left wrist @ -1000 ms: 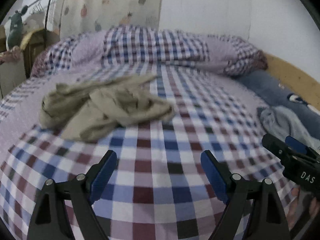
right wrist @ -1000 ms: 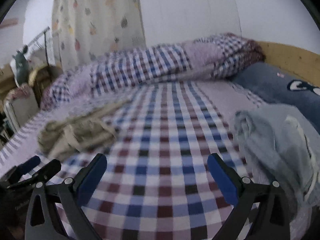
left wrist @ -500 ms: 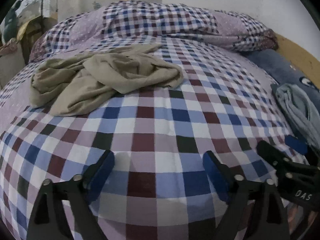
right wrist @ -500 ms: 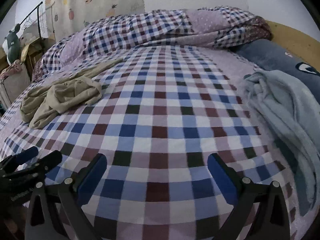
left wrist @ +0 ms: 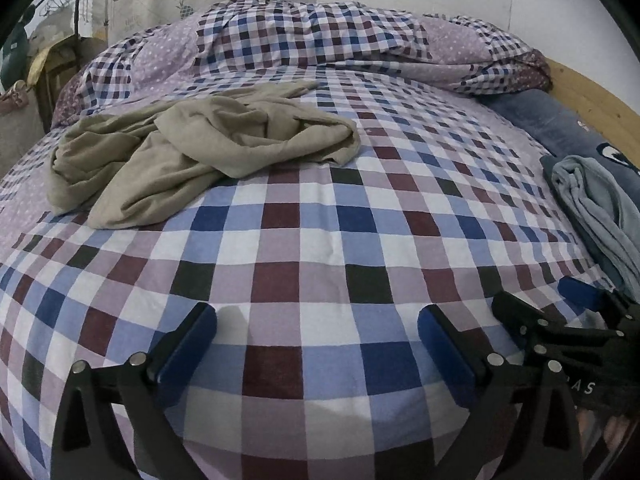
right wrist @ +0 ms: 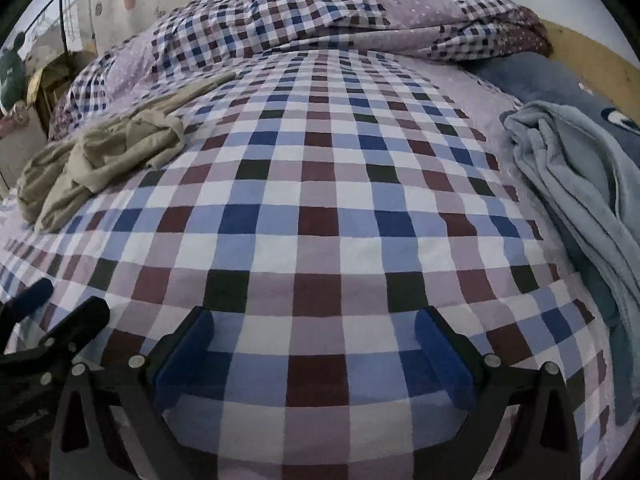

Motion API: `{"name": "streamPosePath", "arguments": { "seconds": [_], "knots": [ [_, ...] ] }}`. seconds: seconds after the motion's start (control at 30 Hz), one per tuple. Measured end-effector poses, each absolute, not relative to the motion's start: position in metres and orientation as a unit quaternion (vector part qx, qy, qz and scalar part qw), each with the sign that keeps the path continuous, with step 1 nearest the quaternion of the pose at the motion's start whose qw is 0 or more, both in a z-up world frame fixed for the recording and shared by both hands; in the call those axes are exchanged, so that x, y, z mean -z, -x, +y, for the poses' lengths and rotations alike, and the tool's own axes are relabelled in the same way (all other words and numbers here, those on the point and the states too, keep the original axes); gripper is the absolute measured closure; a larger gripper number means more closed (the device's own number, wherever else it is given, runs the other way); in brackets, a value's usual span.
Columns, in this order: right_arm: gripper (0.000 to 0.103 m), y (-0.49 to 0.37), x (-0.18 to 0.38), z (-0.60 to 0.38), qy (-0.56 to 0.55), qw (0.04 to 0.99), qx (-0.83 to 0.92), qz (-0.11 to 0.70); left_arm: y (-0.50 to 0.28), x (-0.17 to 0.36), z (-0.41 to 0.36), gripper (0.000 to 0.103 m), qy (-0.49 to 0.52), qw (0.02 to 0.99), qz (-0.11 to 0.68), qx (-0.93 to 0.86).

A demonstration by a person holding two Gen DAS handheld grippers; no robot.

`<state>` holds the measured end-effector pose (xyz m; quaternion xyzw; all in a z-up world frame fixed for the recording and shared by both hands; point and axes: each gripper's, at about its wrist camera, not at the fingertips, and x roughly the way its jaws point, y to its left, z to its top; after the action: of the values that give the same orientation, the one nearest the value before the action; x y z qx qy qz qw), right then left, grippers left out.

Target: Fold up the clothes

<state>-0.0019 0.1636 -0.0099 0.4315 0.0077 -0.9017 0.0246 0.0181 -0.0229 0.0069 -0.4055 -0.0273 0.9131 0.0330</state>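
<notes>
The left gripper's blue fingers are opening wide with nothing between them; the right gripper's are spread and empty. Both hang over the big checked bed. A crumpled tan cloth garment lies far left, a smaller grey-blue one far right.
</notes>
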Motion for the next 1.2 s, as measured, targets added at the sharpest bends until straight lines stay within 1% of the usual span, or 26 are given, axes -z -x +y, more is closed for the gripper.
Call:
{"name": "streamPosePath", "arguments": {
  "seconds": [0.1, 0.33, 1.2],
  "knots": [
    [0.000, 0.0046, 0.0105, 0.1615, -0.434, 0.029, 0.900, 0.020, -0.0171, -0.0060, -0.0224, 0.001, 0.406, 0.031, -0.027, -0.913],
    [0.000, 0.0062, 0.0108, 0.1699, -0.434, 0.045, 0.900, -0.004, -0.0155, -0.0050, -0.0223, 0.000, 0.407, 0.029, -0.031, -0.913],
    [0.000, 0.0017, 0.0115, 0.1693, -0.431, 0.043, 0.901, -0.010, -0.0140, -0.0062, -0.0177, 0.000, 0.412, 0.022, -0.024, -0.911]
  ]
}}
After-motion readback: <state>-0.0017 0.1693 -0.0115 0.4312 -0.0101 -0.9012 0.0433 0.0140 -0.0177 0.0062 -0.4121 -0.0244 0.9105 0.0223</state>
